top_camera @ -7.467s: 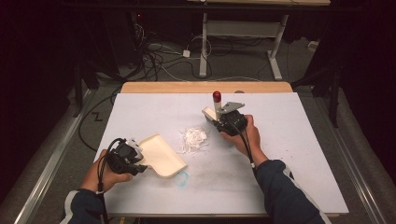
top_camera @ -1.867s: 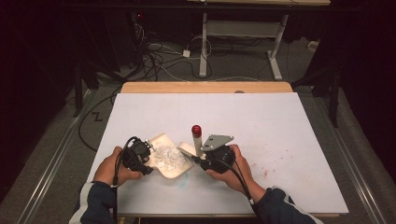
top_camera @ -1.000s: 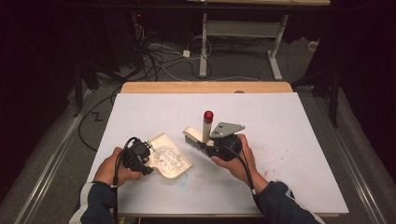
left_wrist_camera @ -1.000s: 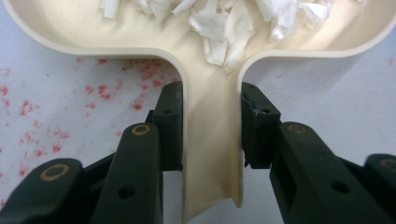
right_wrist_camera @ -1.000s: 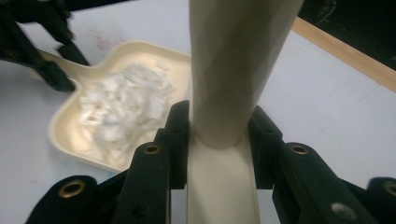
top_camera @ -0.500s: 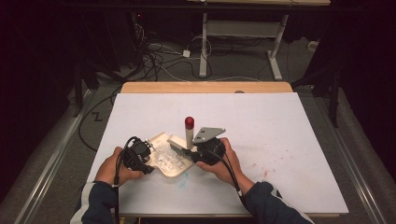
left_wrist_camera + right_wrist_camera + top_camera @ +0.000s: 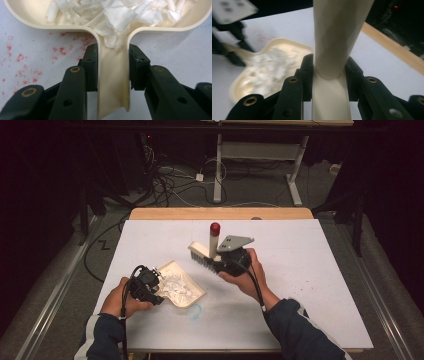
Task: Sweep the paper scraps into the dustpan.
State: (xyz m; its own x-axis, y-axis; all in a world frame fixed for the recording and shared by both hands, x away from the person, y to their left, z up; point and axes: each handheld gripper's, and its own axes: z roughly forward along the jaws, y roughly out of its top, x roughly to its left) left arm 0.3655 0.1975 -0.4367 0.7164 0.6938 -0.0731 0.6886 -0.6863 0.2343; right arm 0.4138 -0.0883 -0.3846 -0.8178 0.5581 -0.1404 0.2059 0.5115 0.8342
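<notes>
**Observer:** High view, entry one: your left gripper (image 7: 150, 287) sat near the front left of the white table (image 7: 320, 270), clamped on the handle of the cream dustpan (image 7: 187, 292). The pan lay flat on the table with a heap of white paper scraps (image 7: 175, 285) inside it.

**Recorder:** Did the left gripper view confirm that grip?

**Observer:** It did. Both pads pressed the sides of the dustpan's (image 7: 112, 82) narrow handle, one on each side, with no gap visible. The paper scraps (image 7: 117, 15) filled the wide part of the pan, and a few had slid into the neck of the handle. Red specks (image 7: 22, 57) marked the table surface to the left of the handle in that view.

**Recorder:** And your right gripper?

**Observer:** In the high view your right gripper (image 7: 225, 262) was held above the table, just behind and to the right of the dustpan, clenched on a cream hand brush (image 7: 202, 254). The brush handle stood nearly upright, its red tip (image 7: 215, 227) on top, and the dark bristles pointed down and to the left. The brush was apart from the pan, not touching it.

**Recorder:** Right gripper view?

**Observer:** Jaws were tight on the brush handle (image 7: 337, 45), which rose straight up the middle. The dustpan (image 7: 269, 70) appeared blurred beyond it at the left, scraps inside. A faint blue mark (image 7: 192, 312) lay on the table just in front of the pan.
</notes>
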